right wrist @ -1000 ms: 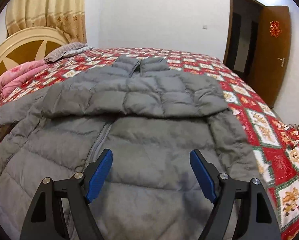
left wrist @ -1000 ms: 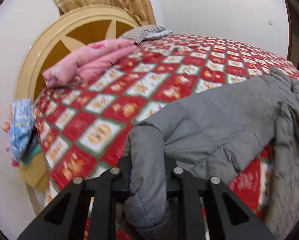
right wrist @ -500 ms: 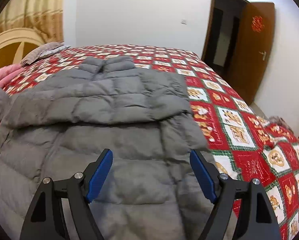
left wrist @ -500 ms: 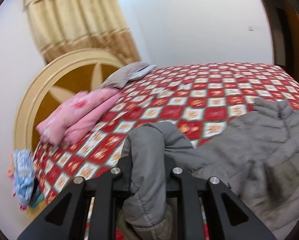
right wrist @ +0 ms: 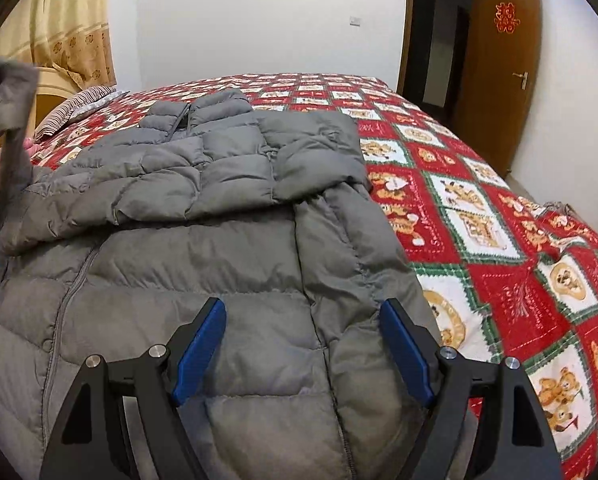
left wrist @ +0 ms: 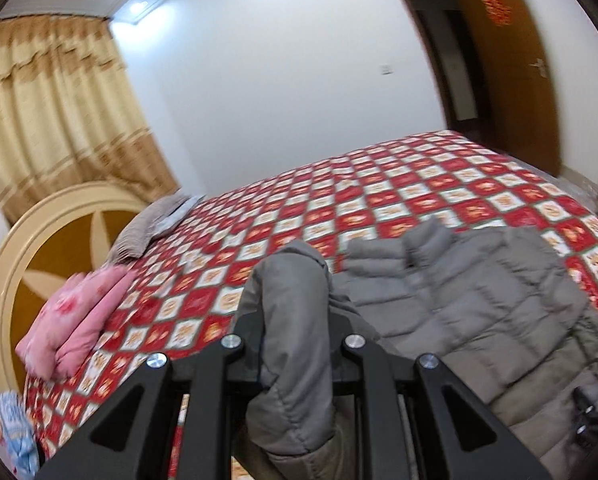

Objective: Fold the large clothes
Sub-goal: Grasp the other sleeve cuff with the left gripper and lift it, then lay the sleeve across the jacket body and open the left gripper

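Grey quilted sleeve [left wrist: 291, 320] pinched tight in the left hand-held gripper [left wrist: 289, 354], lifted off the bed [left wrist: 379, 184] and seen raised at the far left edge of the right wrist view. Blue-padded right hand-held gripper [right wrist: 303, 344] hovering with jaws wide apart and nothing between them, just above the lower front of the jacket [right wrist: 203, 264]. Jacket spread flat across the red checked quilt, collar toward the far wall, other sleeve folded across the chest; pink blanket [left wrist: 75, 320] beside the jacket near the rounded headboard [left wrist: 39, 248].
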`<state>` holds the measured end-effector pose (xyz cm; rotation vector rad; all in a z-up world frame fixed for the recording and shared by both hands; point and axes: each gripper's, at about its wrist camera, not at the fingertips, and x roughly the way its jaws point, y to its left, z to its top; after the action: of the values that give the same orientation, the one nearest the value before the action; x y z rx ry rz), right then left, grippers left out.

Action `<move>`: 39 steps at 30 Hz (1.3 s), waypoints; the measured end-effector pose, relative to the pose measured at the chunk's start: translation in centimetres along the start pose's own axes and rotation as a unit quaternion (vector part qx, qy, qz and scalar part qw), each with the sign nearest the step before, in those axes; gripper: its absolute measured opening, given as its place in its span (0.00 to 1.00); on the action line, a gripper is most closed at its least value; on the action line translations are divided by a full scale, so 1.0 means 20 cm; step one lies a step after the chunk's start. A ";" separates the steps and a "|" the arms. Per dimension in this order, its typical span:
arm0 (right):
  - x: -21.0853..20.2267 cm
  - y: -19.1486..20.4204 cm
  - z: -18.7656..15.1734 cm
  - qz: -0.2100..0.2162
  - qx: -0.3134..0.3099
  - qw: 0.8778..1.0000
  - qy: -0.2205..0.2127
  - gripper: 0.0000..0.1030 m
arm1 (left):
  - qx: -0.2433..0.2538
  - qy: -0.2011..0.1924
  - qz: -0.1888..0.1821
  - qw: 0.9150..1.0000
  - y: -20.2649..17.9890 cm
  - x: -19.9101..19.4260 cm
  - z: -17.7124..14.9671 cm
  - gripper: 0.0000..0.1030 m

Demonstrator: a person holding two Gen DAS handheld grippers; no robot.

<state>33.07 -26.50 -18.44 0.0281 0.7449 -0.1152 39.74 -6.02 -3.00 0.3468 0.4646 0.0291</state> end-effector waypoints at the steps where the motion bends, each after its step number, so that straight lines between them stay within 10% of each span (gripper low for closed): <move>1: 0.00 -0.01 0.00 0.003 0.003 1.000 0.001 0.77 | 0.005 0.001 -0.008 1.000 -0.05 0.01 0.01 0.18; 23: 0.03 0.01 -0.03 0.003 0.004 1.000 0.010 0.79 | 0.077 0.038 -0.070 0.994 -0.68 0.22 -0.12 0.22; 26: 0.03 0.01 -0.03 0.001 0.004 1.000 0.008 0.79 | 0.082 0.035 -0.068 0.994 -0.73 0.22 -0.13 0.39; 28: 0.04 0.01 -0.03 0.000 0.002 1.000 0.009 0.79 | 0.080 0.030 -0.066 0.994 -0.74 0.21 -0.13 0.89; 29: 0.04 0.01 -0.03 0.000 0.002 1.000 0.009 0.79 | 0.078 0.024 -0.063 0.995 -0.74 0.20 -0.13 0.97; 39: 0.04 0.03 -0.04 -0.003 -0.001 1.000 0.012 0.80 | 0.064 -0.010 -0.071 0.995 -0.62 0.10 -0.11 1.00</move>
<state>33.13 -25.97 -19.54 0.0253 0.7700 -0.1198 39.84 -16.72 -9.82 0.4379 0.4705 -0.1423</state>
